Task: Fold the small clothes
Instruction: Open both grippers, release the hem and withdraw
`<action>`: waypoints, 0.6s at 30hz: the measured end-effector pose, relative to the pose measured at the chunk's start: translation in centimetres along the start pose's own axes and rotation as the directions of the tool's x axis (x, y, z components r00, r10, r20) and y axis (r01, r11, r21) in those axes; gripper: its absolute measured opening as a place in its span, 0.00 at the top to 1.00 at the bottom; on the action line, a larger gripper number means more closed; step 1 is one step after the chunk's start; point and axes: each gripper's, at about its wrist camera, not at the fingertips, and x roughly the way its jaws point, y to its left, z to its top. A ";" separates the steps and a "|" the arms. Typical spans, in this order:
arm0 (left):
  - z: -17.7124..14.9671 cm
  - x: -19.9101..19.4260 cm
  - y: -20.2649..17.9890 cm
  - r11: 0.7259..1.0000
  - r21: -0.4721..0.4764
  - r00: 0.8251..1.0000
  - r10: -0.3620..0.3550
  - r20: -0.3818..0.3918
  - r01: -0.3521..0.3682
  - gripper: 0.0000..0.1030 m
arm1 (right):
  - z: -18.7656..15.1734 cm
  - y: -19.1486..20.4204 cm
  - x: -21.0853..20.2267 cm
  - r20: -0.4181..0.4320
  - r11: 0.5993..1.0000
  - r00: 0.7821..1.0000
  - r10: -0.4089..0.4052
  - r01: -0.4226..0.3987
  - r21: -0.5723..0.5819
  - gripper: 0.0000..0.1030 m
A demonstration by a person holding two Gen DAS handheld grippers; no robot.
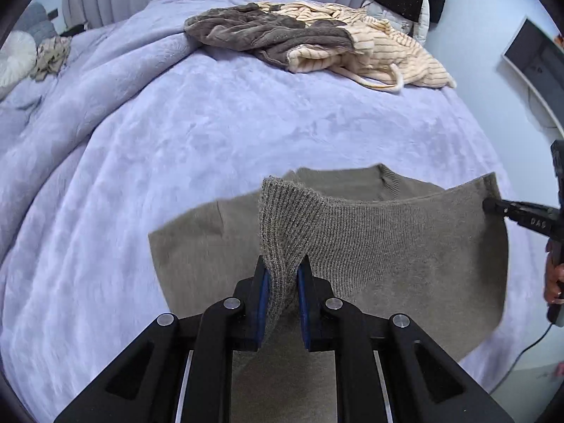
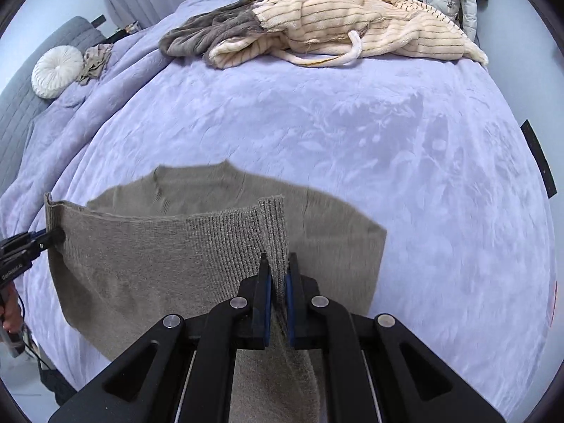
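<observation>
Sweater (image 1: 387,246), taupe knit, lifted by its ribbed hem over lavender blanket (image 1: 176,141); collar end lies flat on the bed. Left gripper (image 1: 283,275) pinches one hem corner; right gripper (image 2: 278,275) pinches the other. Hem stretched between them. Crumpled brown and cream-striped clothes (image 2: 317,24) far side.

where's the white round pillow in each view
Left wrist view: the white round pillow sits at the far left edge, partly cut off by the lens rim, beside a crumpled beige cloth.
Right wrist view: the pillow shows whole in the upper left, against the grey headboard.
Shared landmark: the cream striped garment heaped at the far end of the bed.
</observation>
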 end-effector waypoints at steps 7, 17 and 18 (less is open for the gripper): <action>0.5 7.7 2.3 0.983 -0.049 0.982 0.175 -0.075 -0.179 0.84 | 2.3 -0.5 8.9 -0.085 0.998 0.994 -0.067 0.066 -0.008 0.93; -0.6 5.8 9.3 0.938 -0.187 0.953 0.268 -0.138 -0.291 0.84 | 1.5 -4.3 8.4 -0.084 0.979 0.989 -0.122 0.134 0.150 0.68; -0.8 5.0 9.3 0.947 -0.183 0.961 0.244 -0.132 -0.266 0.84 | 1.2 -4.9 7.1 -0.066 0.975 0.991 -0.118 0.128 0.183 0.68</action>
